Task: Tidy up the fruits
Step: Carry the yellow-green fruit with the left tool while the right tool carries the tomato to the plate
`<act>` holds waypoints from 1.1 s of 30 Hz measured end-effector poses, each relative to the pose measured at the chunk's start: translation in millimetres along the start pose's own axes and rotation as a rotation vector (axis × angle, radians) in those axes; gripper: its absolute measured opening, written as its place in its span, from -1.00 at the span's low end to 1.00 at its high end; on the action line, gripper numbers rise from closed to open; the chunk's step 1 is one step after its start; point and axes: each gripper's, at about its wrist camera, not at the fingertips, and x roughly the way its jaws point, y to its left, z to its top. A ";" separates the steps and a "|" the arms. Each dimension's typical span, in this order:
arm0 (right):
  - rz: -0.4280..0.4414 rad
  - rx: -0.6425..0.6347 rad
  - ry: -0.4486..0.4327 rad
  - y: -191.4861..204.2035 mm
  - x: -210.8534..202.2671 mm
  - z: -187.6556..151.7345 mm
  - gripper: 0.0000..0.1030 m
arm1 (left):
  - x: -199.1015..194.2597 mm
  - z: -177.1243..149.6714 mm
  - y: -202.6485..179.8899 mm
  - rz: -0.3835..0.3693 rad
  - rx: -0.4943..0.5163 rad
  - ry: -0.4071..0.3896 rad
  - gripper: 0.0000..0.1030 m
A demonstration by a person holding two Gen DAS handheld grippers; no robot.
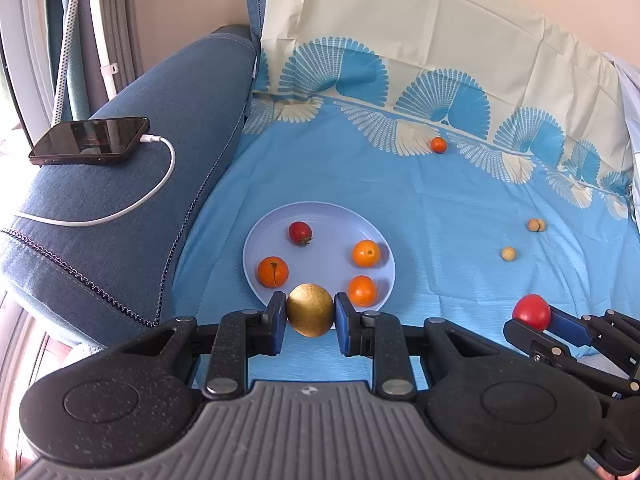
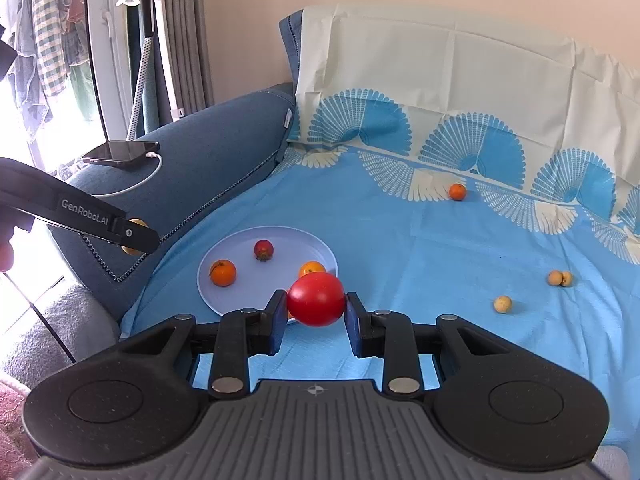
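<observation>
On the far left, a dark phone point(image 1: 90, 141) lies on a blue sofa arm point(image 1: 120, 208), its white cable point(image 1: 132, 208) looping toward the seat. A blue patterned sheet point(image 1: 420, 208) covers the seat.

The pale blue plate point(image 1: 320, 216) sits on the sheet beside the sofa arm. On it are a small red fruit point(image 1: 300, 233) at 11 o'clock, an orange point(image 1: 273, 272) at 8 o'clock, another point(image 1: 366, 253) at 3 o'clock and a third point(image 1: 362, 290) at 5 o'clock.

At the plate's 6 o'clock rim, the left gripper point(image 1: 310, 316) is clamped on a golden-brown round fruit point(image 1: 310, 310), pads pressing its two sides. The fruit looks firm, light and smooth, so it could roll once released.

Further right, the right gripper point(image 2: 316, 308) holds a glossy red tomato point(image 2: 316, 299) across its middle, hovering near the plate's 4 o'clock edge. The tomato is probably soft-skinned and slippery; a gentle hold at the widest part suits it.

The plate's centre is bare, leaving room for both fruits, though the shallow rim gives little stop against rolling.

On the open sheet to the right lie one small tan fruit point(image 1: 508, 253), a touching pair point(image 1: 536, 225) beyond it, and a small orange point(image 1: 439, 144) at 12 o'clock near the patterned border. The sheet there is otherwise open for reaching.
</observation>
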 end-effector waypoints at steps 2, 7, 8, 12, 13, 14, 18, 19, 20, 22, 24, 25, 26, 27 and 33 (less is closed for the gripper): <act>0.000 -0.002 0.002 0.4 0.8 -0.1 -0.38 | 1.2 0.1 1.3 0.001 -0.003 0.002 -0.45; -0.008 -0.001 0.005 0.5 3.0 -0.2 -0.38 | 6.3 2.1 3.5 0.006 -0.012 0.014 -0.45; -0.009 0.000 0.007 0.6 3.6 -0.1 -0.38 | 7.4 2.7 4.3 0.005 -0.013 0.016 -0.45; -0.012 0.000 0.014 1.4 5.9 0.2 -0.38 | 9.9 3.5 5.2 0.007 -0.019 0.018 -0.45; -0.011 -0.001 0.015 1.5 6.7 0.4 -0.38 | 10.7 3.9 5.7 0.006 -0.020 0.019 -0.45; -0.013 -0.002 0.017 2.8 8.1 0.9 -0.38 | 11.5 4.4 6.0 0.006 -0.022 0.020 -0.45; -0.013 -0.009 0.021 3.2 12.4 2.1 -0.38 | 15.3 6.0 7.6 0.004 -0.024 0.024 -0.45; -0.013 -0.010 0.022 2.9 13.4 2.4 -0.38 | 16.7 6.6 8.0 0.004 -0.024 0.026 -0.45; -0.013 -0.010 0.022 2.7 14.2 2.6 -0.38 | 18.3 7.5 8.3 0.004 -0.024 0.028 -0.45; -0.011 -0.014 0.027 2.7 16.7 3.4 -0.38 | 21.8 9.1 8.2 0.007 -0.024 0.032 -0.45; -0.009 -0.017 0.032 4.1 19.5 3.9 -0.38 | 25.6 11.4 8.3 0.010 -0.026 0.036 -0.45; -0.008 -0.018 0.034 4.4 21.5 4.8 -0.38 | 28.3 12.9 8.8 0.012 -0.027 0.038 -0.45; -0.006 -0.019 0.035 4.6 23.9 6.0 -0.38 | 31.3 14.8 9.2 0.015 -0.027 0.041 -0.45; -0.004 -0.019 0.037 4.8 26.9 7.3 -0.38 | 34.5 17.0 9.8 0.016 -0.028 0.046 -0.45; 0.015 -0.024 0.057 7.7 52.3 15.8 -0.38 | 58.6 29.8 11.1 0.027 -0.026 0.079 -0.45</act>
